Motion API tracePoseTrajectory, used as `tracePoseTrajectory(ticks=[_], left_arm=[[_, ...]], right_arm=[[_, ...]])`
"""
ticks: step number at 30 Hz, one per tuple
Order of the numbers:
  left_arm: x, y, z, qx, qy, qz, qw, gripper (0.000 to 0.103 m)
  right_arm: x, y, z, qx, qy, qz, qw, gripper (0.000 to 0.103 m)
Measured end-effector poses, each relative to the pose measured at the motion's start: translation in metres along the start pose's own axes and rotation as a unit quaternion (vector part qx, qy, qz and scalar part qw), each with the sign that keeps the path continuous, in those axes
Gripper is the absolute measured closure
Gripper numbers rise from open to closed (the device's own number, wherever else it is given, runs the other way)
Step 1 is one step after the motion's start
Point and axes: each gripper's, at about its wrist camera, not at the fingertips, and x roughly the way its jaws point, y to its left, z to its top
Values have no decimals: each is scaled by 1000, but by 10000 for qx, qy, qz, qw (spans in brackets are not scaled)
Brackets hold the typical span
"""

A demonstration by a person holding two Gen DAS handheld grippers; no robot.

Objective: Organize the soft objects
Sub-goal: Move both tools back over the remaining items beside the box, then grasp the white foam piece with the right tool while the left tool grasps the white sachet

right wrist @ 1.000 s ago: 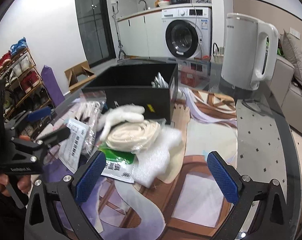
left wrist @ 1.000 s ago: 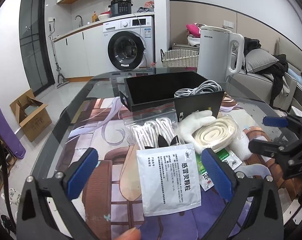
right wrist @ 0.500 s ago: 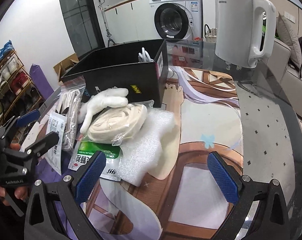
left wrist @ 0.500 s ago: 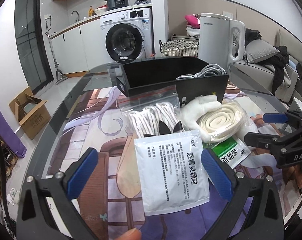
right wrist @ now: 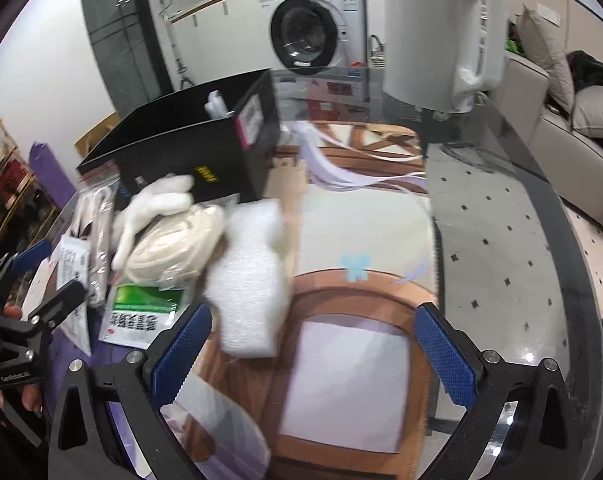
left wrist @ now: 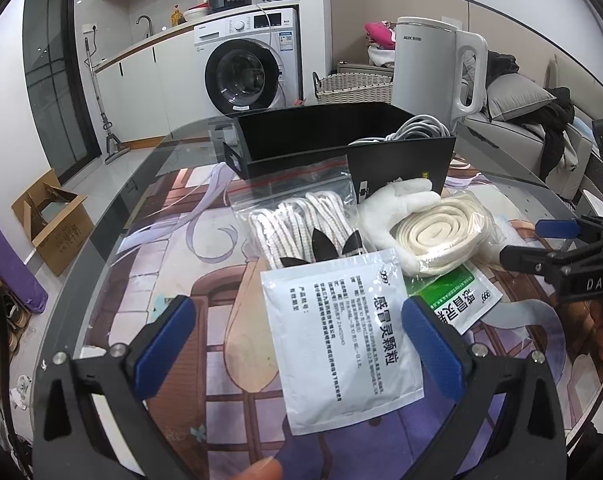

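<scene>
Currently both grippers hover over the glass table (left wrist: 101,264), nothing held in either. Left gripper (left wrist: 297,344): blue pads spread wide, with the white sachet (left wrist: 341,340) lying flat on the table between them, its right edge close to the right pad (contact cannot be told). Right gripper (right wrist: 309,352): jaws likewise wide apart, over a bare patch of the printed mat (right wrist: 349,364); the white foam sheet (right wrist: 249,280) lies just beyond its left pad.

Soft items cluster at table centre, near side of the black box (left wrist: 333,140):
- zip bag of white cord (left wrist: 297,220), left of the pile, its near edge under the white sachet
- coiled cream strap in clear wrap (left wrist: 441,236), resting partly on the green sachet (left wrist: 457,300)
- white plush piece (left wrist: 397,200), touching the box front and the strap
- foam sheet, right of the strap

Inside the box, at its right end, a grey cable bundle (left wrist: 413,128) shows above the rim. White kettle (left wrist: 433,68) stands on the far right of the table, behind the box. Right wrist view is motion-blurred.
</scene>
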Motion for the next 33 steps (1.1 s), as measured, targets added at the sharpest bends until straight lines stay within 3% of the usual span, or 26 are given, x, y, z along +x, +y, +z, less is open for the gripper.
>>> tracePoseTrajectory(ticks=[10,16,18,22,33], left_arm=[[1,2,-1,-49,32,-62,10000,0],[1,0,-2,7,23,-50,10000,0],[2,0,-2,11,46,-60,10000,0],[2,0,-2,14,51,-55,10000,0],[2,-2,-2,49,69,-42,10000,0]], right_arm=[[12,14,8,-309,100,-184,9993,2],[12,26,11,-603,71,-94,9981,27],[9,28,10,-685,34,-19,9976,43],[-2,28,0,-729,-49,114,9973,63],[-20,12,-19,-608,-118,143,9980,64]])
